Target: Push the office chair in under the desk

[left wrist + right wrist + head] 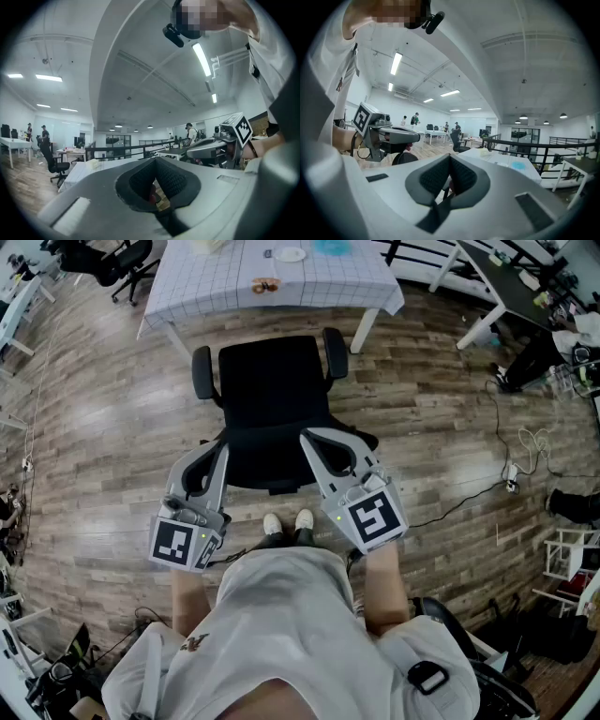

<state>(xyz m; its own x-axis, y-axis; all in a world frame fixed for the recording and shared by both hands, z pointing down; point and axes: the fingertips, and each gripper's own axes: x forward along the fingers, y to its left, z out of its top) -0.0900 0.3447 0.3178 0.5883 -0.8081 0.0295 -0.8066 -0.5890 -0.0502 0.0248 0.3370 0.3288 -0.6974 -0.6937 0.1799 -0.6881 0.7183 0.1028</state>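
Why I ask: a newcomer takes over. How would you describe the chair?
Find the table under the white checked cloth. The black office chair stands just before it. Unlike the other black chair at upper left, it is at the person's feet.

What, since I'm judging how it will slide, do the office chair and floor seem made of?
Office chair: matte black fabric or mesh seat, showing no shine. Floor: grey-brown planks with visible grain and seams, slight sheen; wood or laminate, cannot tell.
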